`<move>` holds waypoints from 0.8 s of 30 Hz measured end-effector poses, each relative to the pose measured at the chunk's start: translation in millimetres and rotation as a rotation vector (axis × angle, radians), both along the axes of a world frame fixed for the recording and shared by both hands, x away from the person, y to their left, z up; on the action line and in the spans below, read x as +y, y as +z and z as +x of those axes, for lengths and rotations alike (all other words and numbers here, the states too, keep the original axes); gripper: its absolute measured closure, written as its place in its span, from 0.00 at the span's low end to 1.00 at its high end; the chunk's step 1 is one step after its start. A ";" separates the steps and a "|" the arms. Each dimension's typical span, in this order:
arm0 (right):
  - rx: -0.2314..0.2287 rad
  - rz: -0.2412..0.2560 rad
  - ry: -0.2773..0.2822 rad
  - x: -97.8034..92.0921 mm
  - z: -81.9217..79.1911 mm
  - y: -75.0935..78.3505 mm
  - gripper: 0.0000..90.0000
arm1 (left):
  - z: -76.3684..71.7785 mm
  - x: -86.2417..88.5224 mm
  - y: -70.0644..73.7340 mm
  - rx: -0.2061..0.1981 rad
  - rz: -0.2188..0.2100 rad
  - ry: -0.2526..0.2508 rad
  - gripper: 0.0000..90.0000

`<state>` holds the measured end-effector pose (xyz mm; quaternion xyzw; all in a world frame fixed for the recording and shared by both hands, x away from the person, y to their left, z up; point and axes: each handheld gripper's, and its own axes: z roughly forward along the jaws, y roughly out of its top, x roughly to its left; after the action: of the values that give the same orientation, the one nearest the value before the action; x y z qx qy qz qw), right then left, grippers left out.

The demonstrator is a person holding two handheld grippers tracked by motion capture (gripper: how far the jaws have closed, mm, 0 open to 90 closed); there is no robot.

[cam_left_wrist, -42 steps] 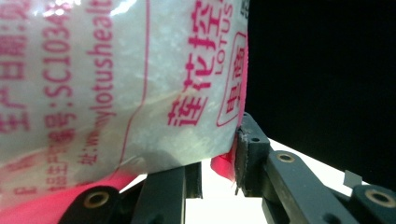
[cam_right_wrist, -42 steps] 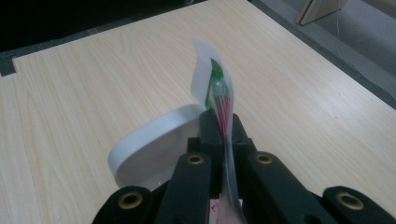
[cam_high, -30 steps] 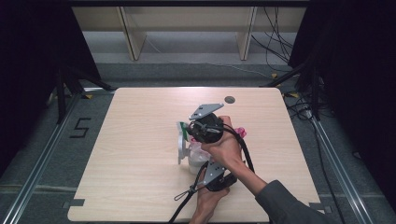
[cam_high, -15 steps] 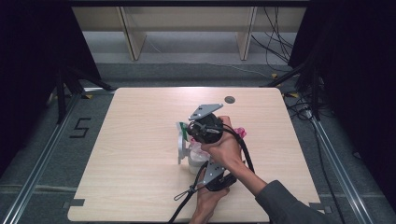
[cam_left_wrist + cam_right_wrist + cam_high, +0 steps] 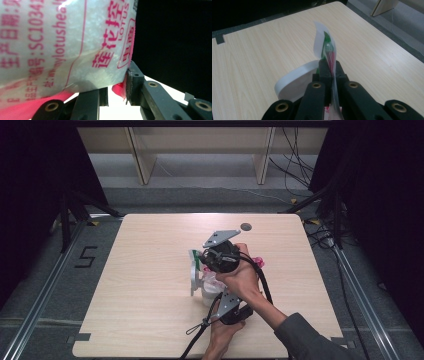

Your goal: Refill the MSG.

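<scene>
In the high view, a wooden table [image 5: 150, 270] was seen with two hand-held grippers worked close together near its middle. The right gripper [image 5: 212, 257], topped by a grey plate, was held in the right hand [image 5: 245, 280], and the left gripper [image 5: 220, 295] was held below it in the left hand [image 5: 220, 332]. A translucent plastic bag [image 5: 212, 281] with pink print was located between the two grippers, with a white container [image 5: 197, 282] just beside it on the table. The state of either pair of jaws could not be told from this view. In the left gripper view, the bag [image 5: 62, 42], printed with pink characters, was seen directly ahead of the jaws and above them. Its lower pink edge was pinched between the two black jaws, which were closed on it. In the right gripper view, a thin upper edge of the bag [image 5: 328, 53], bearing green and red print, was clamped between the two jaws, which were pressed together on it; the edge rose beyond the fingertips. The white container [image 5: 294, 81] was seen just below and to the left of those jaws, resting on the table [image 5: 262, 50].
</scene>
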<state>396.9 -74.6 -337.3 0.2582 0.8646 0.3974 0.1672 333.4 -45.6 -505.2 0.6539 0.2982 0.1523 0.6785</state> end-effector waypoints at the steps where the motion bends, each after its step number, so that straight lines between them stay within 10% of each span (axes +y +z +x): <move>1: 0.017 0.000 -0.012 0.0 -1.1 0.3 1.00 | 0.0 0.0 0.0 0.000 0.000 0.000 0.83; 24: 0.027 -0.012 -0.007 3.7 -0.1 -4.3 1.00 | -0.3 -0.4 0.0 0.007 -0.007 -0.003 0.83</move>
<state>396.8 -70.9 -341.7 0.2655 0.8682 0.3882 0.1583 333.1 -46.0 -505.2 0.6526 0.3001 0.1481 0.6798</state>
